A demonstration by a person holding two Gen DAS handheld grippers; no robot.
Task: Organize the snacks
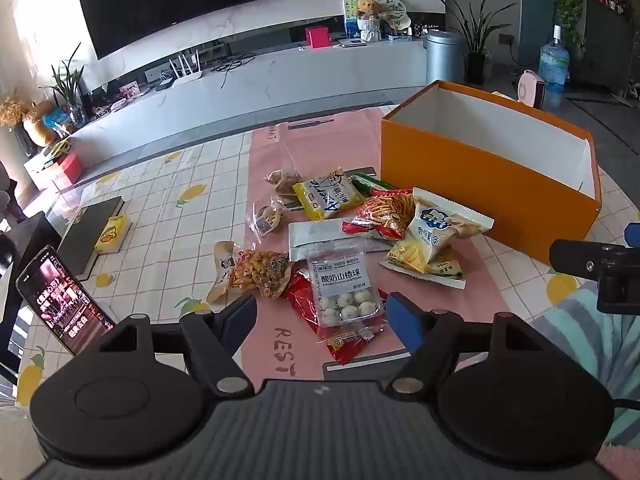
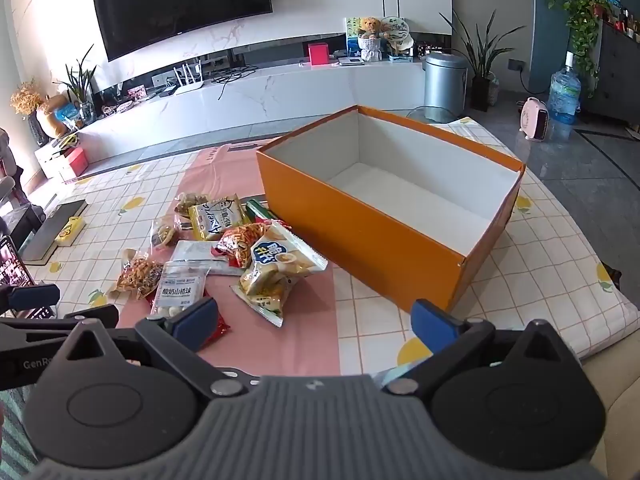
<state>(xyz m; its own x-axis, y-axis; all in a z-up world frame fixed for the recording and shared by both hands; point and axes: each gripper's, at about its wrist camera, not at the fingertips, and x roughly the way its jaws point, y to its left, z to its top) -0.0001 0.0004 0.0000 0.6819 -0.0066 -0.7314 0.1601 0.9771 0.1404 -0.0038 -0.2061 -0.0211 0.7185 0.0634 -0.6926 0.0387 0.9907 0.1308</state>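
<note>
Several snack packets lie in a pile on the pink runner: a clear pack of white yogurt balls (image 1: 346, 288) (image 2: 176, 294), a red strip-snack bag (image 1: 384, 212) (image 2: 242, 242), a white-and-yellow chip bag (image 1: 436, 236) (image 2: 276, 264) and a yellow packet (image 1: 330, 196) (image 2: 216, 216). An open orange box (image 1: 480, 184) (image 2: 360, 236) with a white inside holds nothing and stands to the right of the pile. My left gripper (image 1: 322, 314) is open and empty just before the yogurt-ball pack. My right gripper (image 2: 314, 322) is open and empty over the cloth near the box's near corner.
A lit phone (image 1: 64, 300) leans at the table's left edge, beside a dark book (image 1: 90, 232) and a yellow duck box (image 1: 114, 234). The right gripper's body shows at the right in the left wrist view (image 1: 600, 264). Past the table are a TV console and a bin (image 2: 444, 80).
</note>
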